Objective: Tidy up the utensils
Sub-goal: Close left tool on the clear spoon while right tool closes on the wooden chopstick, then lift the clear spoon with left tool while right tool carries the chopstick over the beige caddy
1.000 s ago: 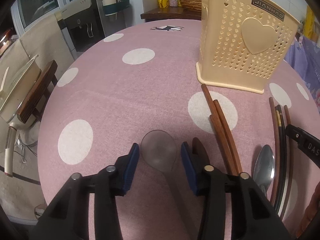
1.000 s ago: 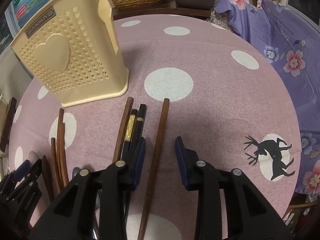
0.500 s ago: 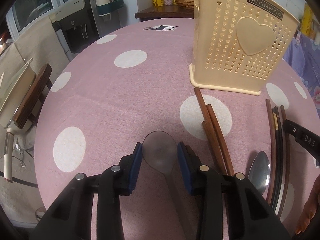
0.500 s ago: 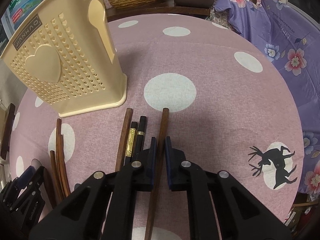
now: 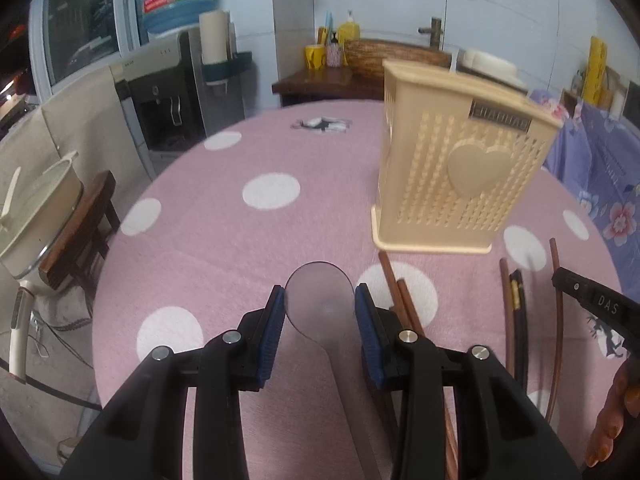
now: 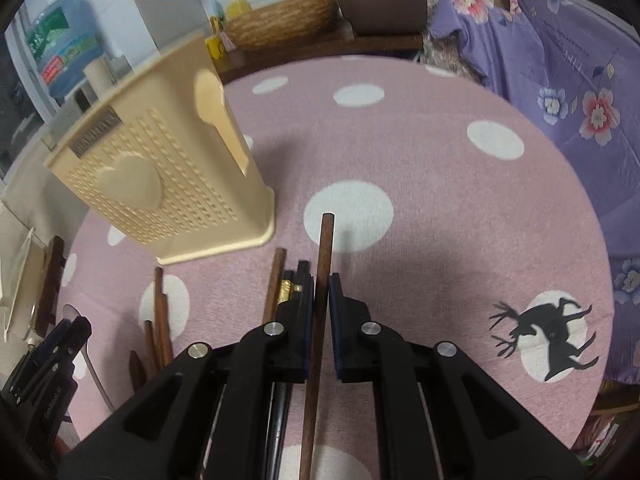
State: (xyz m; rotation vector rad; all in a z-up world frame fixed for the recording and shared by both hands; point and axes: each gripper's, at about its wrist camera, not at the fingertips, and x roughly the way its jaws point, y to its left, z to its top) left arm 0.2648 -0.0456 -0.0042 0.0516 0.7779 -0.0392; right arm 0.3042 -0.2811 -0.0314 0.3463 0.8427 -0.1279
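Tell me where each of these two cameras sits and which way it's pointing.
Left wrist: on the left gripper, looking down its fingers at the clear spoon it grips; a hand shows at right.
Right wrist: on the right gripper, looking along the wooden chopstick it clamps.
Shared: beige utensil holder, pink dotted tablecloth.

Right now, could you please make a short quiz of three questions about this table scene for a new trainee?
1. True or false: the right gripper is shut on a brown wooden chopstick.
2. What lies between the pads of the left gripper? A) a clear plastic spoon B) a fork C) a knife
3. Fill in: the front of the beige utensil holder shows a raised ____ shape.

Key: 1 true; 2 A; 3 heart.
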